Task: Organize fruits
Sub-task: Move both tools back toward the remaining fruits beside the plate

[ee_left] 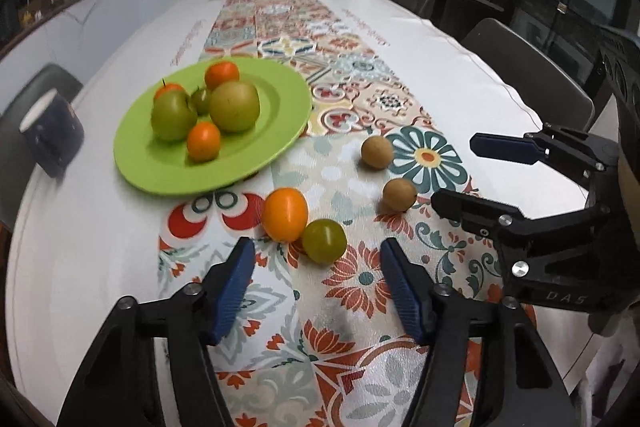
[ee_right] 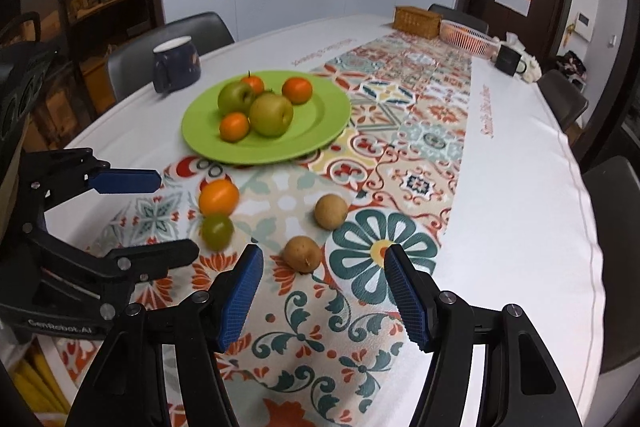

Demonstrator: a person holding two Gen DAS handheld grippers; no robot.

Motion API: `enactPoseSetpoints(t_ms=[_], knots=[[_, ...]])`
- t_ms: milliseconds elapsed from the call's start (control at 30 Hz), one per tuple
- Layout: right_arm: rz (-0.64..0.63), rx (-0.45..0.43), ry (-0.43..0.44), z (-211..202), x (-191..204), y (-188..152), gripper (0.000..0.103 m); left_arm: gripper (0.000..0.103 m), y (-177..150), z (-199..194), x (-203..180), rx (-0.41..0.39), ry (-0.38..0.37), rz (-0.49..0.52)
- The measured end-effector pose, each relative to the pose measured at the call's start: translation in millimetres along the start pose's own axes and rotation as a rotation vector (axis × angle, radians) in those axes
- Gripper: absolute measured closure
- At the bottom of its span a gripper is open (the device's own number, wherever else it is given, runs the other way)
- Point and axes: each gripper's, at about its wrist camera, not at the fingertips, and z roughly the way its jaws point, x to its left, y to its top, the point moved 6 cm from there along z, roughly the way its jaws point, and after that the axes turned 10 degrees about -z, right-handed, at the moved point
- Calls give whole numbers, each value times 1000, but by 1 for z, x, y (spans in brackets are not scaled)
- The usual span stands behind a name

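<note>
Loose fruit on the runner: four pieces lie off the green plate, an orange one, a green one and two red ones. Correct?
Not quite. The far pair is brown, not red, as the right wrist view shows. The orange fruit and green fruit do lie off the green plate.

We see dim, warm indoor light and soft shadows under the fruit on the green plate (ee_left: 280,115). The white tablecloth (ee_right: 520,195) shows mild sheen. Both fisheye views bend strongly and darken at the corners. Motion blur smears the dark mug (ee_left: 52,131) and the far shelves.
</note>
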Motion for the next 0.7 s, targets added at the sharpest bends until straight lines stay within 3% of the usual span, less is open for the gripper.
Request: enactPoseSetpoints(t_ms=[167,433,700], knots=[[3,19,34,18,-1,-6,40,46,-2,14,0,50,-6,-28],[12,15,49,31,-1,-9,44,55,3,25,-4,71,14,-43],[31,24,72,43,-2,-9,51,57,5,25,-9,69,45,-19]])
